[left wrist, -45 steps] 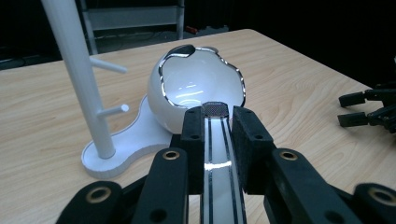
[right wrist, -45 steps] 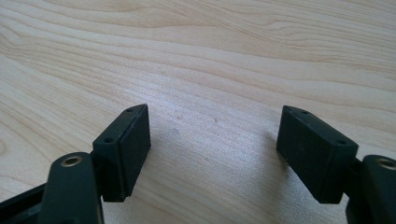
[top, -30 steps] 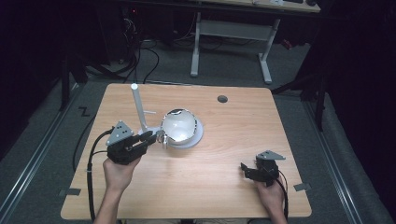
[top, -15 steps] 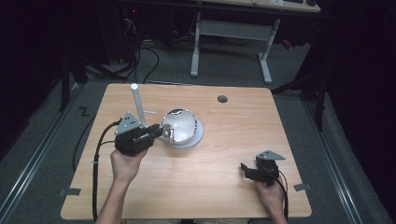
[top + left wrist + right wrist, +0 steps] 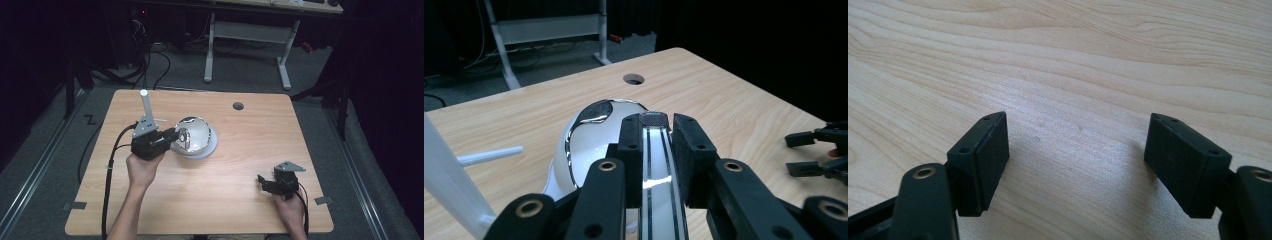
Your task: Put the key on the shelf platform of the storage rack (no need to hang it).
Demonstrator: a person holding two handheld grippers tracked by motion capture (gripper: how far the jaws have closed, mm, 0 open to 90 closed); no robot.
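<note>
A shiny handle [image 5: 655, 165] is being squeezed by the left tongs [image 5: 657, 145]; the right tongs [image 5: 1075, 165] are being held open above the tabletop [image 5: 1088, 55].

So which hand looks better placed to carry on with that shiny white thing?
The left. Its hand-held gripper is already shut on the shiny white thing mid-table. The right hand-held gripper rests open near the table's front right corner, well away from it.

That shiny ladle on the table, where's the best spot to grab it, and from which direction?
Best by its flat handle, coming in from the handle's end, opposite the bowl. The handle is a narrow strip that fits between two pads, while the round polished bowl would probably slip. The left hand-held gripper already grips it this way, pads pressing either edge.
</note>
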